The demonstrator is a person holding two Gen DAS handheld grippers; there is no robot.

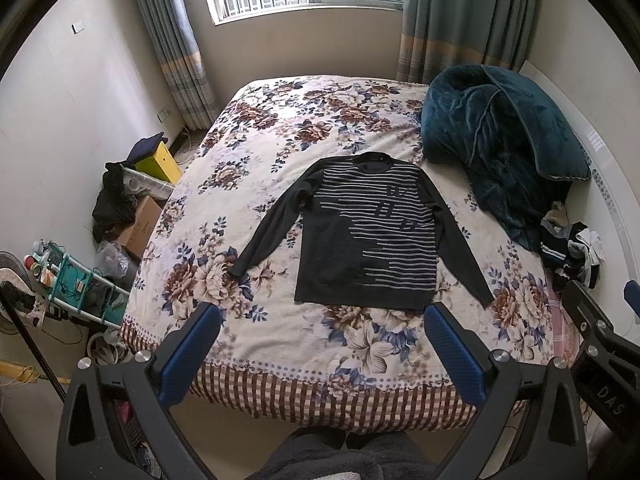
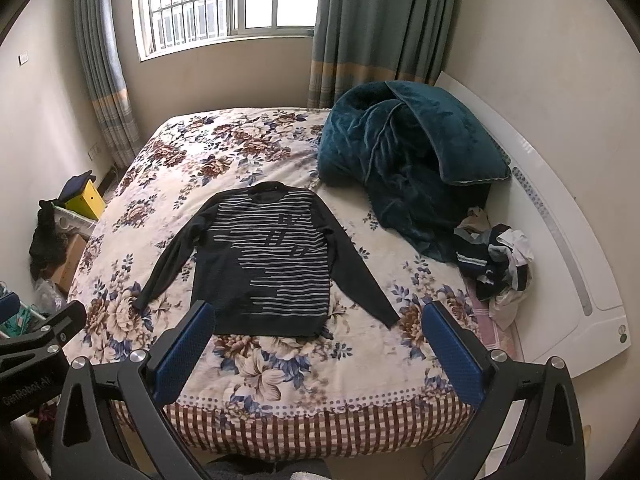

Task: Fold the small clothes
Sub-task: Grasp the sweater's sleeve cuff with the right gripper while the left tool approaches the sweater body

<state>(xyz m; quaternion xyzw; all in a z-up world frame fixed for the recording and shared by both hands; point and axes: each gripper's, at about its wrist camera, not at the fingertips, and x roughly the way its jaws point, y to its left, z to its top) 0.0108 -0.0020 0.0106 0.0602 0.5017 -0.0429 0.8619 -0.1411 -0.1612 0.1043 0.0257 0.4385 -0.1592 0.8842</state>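
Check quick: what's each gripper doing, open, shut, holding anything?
Left gripper: open, holding nothing, above the near bed edge, short of the sweater.
Right gripper: open, holding nothing, likewise short of the sweater.

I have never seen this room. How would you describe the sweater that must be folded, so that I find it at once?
Look at the bed with the flowered cover under the window. In its middle, the dark sweater lies flat, face up, both sleeves spread, collar toward the window. Unlike the crumpled teal blanket and the small clothes heap on the right, it has pale horizontal stripes.
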